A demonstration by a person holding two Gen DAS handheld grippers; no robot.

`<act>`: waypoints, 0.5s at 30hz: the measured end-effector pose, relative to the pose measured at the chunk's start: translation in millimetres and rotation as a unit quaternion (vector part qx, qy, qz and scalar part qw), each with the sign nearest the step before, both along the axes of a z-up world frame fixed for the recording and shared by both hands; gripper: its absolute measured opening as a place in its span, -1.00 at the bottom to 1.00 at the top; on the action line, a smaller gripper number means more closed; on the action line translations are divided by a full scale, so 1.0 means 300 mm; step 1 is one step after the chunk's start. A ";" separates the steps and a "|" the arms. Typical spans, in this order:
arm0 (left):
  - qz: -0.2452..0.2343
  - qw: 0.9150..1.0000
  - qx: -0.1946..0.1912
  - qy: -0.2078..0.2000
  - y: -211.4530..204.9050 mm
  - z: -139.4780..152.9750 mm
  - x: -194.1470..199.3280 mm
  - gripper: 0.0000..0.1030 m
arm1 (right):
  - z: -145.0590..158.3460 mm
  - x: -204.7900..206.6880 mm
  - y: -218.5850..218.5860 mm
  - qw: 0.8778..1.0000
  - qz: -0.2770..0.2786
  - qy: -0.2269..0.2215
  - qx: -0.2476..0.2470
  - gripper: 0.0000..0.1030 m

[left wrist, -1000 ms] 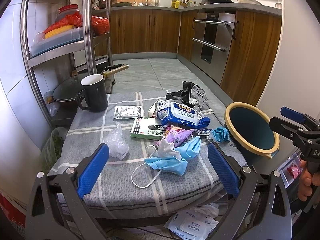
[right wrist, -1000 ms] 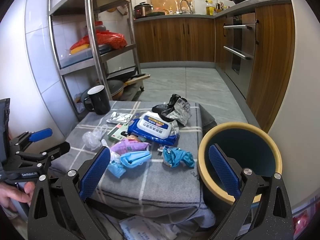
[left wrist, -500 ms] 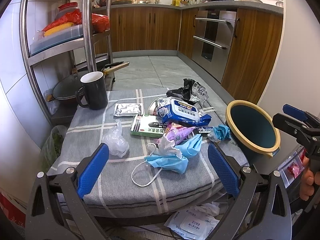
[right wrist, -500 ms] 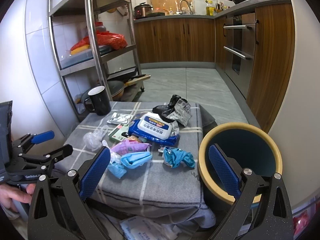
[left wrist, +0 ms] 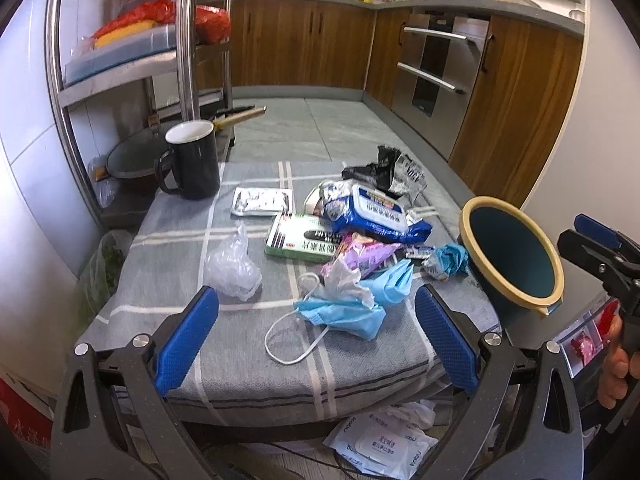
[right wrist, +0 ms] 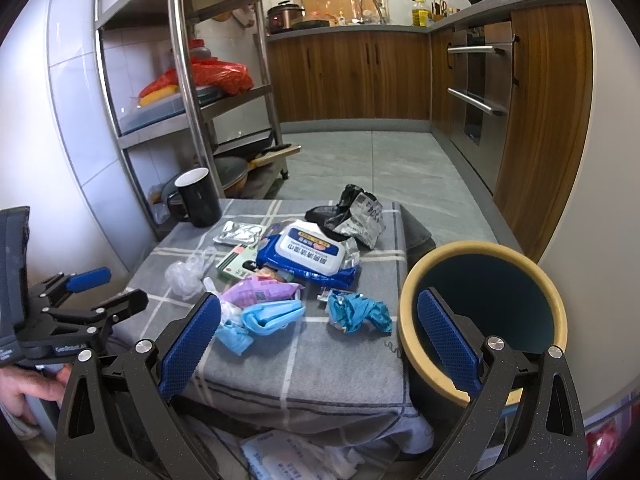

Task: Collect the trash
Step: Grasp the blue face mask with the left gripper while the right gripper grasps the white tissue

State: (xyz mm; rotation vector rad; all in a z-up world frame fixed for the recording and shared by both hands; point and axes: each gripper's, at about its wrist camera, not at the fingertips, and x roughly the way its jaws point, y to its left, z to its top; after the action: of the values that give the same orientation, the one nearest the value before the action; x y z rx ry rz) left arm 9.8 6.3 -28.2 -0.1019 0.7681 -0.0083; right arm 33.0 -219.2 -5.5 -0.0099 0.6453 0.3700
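Both the left gripper and the right gripper are held spread and empty short of the table. The trash is heaped mid-table, the bin just beside its right edge. The blue mask, lying nearest, is best pinched by its bunched body, not its loop.

Grey tablecloth crossed by a white line check; black mug with white interior; silver foil sachet; green-and-white box; blue wipes pack with white label; purple wrapper; light blue face masks; teal crumpled wrapper; black-and-silver bag; translucent white plastic bag; bin with cream rim and dark teal interior; black grippers bear blue pads
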 end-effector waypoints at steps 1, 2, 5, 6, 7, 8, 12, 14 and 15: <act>0.001 1.000 -0.003 0.007 0.003 -0.010 0.007 0.81 | -0.004 0.001 0.001 1.000 -0.001 0.002 0.000 0.90; 0.000 1.000 -0.008 0.014 0.006 -0.019 0.013 0.78 | -0.008 0.001 0.001 1.000 -0.001 0.004 0.000 0.91; -0.001 0.999 -0.029 0.035 0.014 -0.047 0.034 0.69 | -0.016 0.006 0.002 1.000 -0.003 0.011 0.001 0.90; -0.004 0.998 -0.036 0.042 0.012 -0.057 0.042 0.66 | -0.019 0.009 0.003 1.000 -0.004 0.014 0.001 0.90; -0.008 0.998 -0.041 0.048 0.009 -0.066 0.048 0.62 | -0.025 0.013 0.006 1.000 -0.004 0.016 0.001 0.90; -0.012 0.997 -0.049 0.054 0.008 -0.079 0.056 0.60 | -0.032 0.017 0.011 1.000 -0.005 0.017 0.000 0.90; -0.020 0.994 -0.066 0.084 -0.010 -0.137 0.093 0.49 | -0.040 0.026 0.012 1.000 -0.006 0.023 -0.001 0.90; -0.021 0.992 -0.070 0.102 -0.023 -0.170 0.114 0.45 | -0.044 0.031 0.010 1.000 -0.008 0.027 -0.002 0.90; -0.021 0.991 -0.073 0.111 -0.028 -0.191 0.127 0.44 | -0.048 0.034 0.008 1.000 -0.009 0.029 -0.002 0.90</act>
State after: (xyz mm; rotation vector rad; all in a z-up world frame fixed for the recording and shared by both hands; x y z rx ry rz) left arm 47.8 -2.3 -85.6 -0.2282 0.9914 -0.0949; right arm 43.1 -216.8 -19.9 0.0032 0.7033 0.3522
